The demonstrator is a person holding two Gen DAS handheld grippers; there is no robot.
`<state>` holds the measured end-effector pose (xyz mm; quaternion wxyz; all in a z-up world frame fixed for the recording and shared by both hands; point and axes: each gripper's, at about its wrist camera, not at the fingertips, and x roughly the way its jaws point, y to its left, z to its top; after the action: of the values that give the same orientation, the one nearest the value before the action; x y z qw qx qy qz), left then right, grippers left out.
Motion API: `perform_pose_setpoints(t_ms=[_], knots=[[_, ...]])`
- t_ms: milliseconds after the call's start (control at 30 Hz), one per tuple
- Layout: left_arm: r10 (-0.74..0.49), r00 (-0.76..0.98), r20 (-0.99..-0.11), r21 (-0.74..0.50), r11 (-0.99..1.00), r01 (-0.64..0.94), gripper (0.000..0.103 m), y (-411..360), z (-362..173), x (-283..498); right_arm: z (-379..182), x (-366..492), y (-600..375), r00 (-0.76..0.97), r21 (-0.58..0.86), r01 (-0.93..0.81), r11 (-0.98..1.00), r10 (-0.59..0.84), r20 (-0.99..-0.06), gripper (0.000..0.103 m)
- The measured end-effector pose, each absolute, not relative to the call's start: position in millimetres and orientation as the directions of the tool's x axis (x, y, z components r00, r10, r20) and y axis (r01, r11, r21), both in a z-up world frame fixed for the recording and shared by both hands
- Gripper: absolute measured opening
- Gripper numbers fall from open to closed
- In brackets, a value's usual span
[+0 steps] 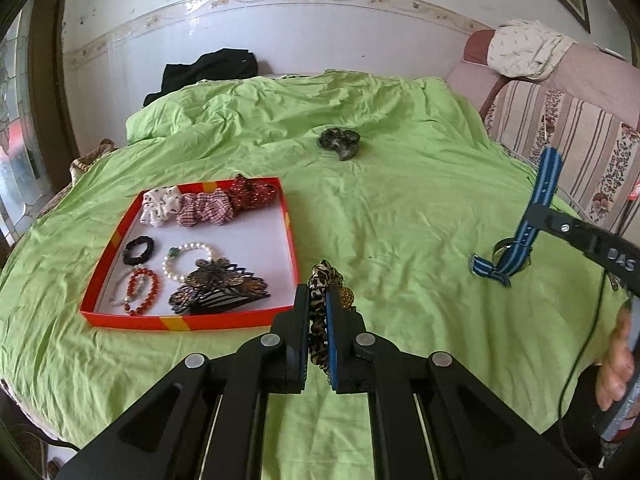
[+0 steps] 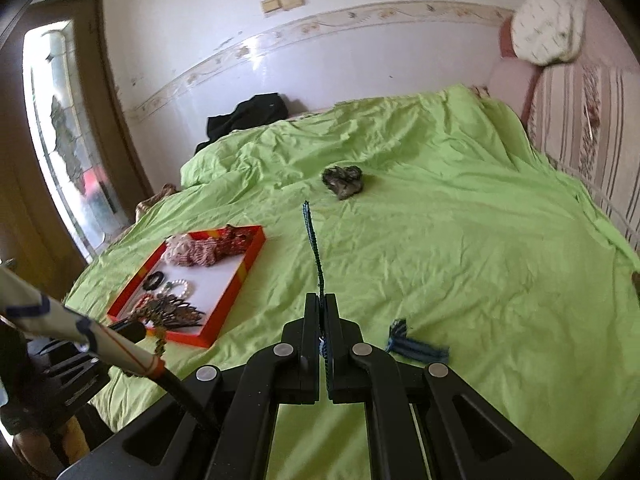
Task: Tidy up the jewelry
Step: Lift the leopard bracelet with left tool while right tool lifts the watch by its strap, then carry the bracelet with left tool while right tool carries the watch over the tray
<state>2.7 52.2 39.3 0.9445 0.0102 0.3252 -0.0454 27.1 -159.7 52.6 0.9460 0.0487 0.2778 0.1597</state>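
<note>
While both claws grip, left claw (image 1: 318,300) on leopard scrunchie (image 1: 320,320), right claw (image 2: 321,312) on blue strap (image 2: 314,240), dark scrunchie (image 1: 339,142) beyond.

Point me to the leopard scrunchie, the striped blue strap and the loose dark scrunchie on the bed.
leopard scrunchie (image 1: 318,320), left wrist view, fabric between the fingers.
striped blue strap (image 1: 545,184), left wrist view, upper length.
dark scrunchie (image 2: 343,181), right wrist view, its middle.

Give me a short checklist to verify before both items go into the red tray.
1. Left gripper shut on leopard scrunchie: ok.
2. Right gripper shut on blue striped strap: ok.
3. Free white floor in the red tray: ok, on its right side.
4. Strap hangs clear of the bed: not ok, its lower end lies on the green sheet.
5. All loose items collected: not ok, a dark scrunchie remains on the sheet.
</note>
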Motion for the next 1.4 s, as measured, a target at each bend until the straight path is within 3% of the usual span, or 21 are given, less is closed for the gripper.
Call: perform_pose_setpoints(t_ms=[900,1400], knots=[[0.009,0.800,-0.599,-0.051,0.998,-0.049,0.007,135,52,-15,94,9,-76,0.771,0.109,-0.404,0.908,0.402,-0.494,0.003],[-0.054,0.806,-0.589,-0.179,0.982,-0.066,0.007,221,83,56,139,50,-12,0.762,0.096,-0.478,0.873,0.467,-0.448,0.002]])
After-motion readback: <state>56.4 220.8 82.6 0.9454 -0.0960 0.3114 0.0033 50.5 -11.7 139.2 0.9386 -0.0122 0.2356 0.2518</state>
